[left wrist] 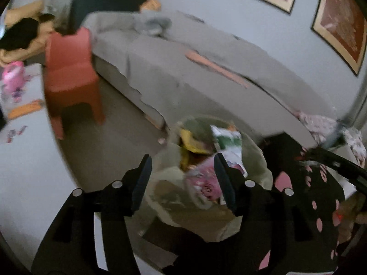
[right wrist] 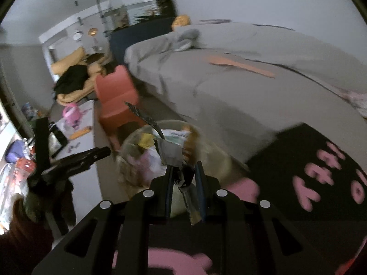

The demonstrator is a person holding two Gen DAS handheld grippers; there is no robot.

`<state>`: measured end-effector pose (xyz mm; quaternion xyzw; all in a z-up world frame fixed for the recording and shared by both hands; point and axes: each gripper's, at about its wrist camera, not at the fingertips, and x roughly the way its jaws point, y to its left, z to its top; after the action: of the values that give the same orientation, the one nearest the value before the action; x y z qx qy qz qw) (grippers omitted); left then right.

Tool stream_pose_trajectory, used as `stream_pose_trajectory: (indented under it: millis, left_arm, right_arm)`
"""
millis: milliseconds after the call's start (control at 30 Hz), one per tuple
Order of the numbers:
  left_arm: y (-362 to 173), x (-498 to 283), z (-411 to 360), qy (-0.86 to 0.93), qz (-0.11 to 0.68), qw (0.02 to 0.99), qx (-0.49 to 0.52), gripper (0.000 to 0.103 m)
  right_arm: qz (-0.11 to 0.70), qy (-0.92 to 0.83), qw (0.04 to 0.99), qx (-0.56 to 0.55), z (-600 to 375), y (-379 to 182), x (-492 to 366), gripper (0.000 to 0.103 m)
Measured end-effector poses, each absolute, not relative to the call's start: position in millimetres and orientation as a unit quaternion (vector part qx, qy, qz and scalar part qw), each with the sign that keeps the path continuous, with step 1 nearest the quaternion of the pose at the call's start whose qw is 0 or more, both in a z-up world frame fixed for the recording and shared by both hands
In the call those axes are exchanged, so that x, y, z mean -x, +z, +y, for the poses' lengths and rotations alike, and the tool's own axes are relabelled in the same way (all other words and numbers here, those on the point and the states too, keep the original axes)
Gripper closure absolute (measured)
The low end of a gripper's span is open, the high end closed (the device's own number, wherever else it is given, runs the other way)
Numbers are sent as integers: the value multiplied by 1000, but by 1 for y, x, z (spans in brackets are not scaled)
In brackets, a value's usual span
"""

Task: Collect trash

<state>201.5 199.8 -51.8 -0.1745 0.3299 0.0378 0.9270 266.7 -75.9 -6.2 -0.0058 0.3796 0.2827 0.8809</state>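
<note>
Right gripper (right wrist: 184, 178) pinches a crumpled wrapper (right wrist: 169, 152) over the trash bag (right wrist: 213, 160), ready to drop it in; left gripper (left wrist: 183, 181) hangs spread and empty above the bag, near the rug's (right wrist: 298, 160) edge

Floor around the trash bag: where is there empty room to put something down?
Bare grey floor lies between the red plastic chair, the grey covered sofa and the open trash bag. It is crowded inside the bag, and by the pink toy on the white table.
</note>
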Motion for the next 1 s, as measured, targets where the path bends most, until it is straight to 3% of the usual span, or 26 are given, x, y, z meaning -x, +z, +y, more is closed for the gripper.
stream_pose_trajectory:
  millis: [200,367,500,800,833,867,900,1000]
  left_arm:
    - [-47,-169,208,53,310,930,188,39]
    - [-60,-165,202,47,339,922,179,36]
    - [-71,-165,199,38,354,915,188,36]
    - [-62,-157,201,40,345,916,200,35]
    - [-59,-155,200,39,344,917,199,33]
    - [-57,-152,199,37,342,918,199,32]
    - [-55,-150,198,35,341,919,198,30]
    - [-47,-142,191,27,337,921,194,29]
  right_arm:
    - [393,361,846,-17,7,-26,-304,84]
    - [456,371,809,8,58,-77,-330,84]
    - [493,329,804,49,62,-112,-339,84]
    - [487,315,803,137,69,-137,-321,83]
    - [478,316,809,135,67,-133,-317,75]
    - [468,317,815,131,63,-127,-313,60]
    - [462,320,817,127,56,-123,-312,55]
    - [424,326,838,109,39,-96,-295,50]
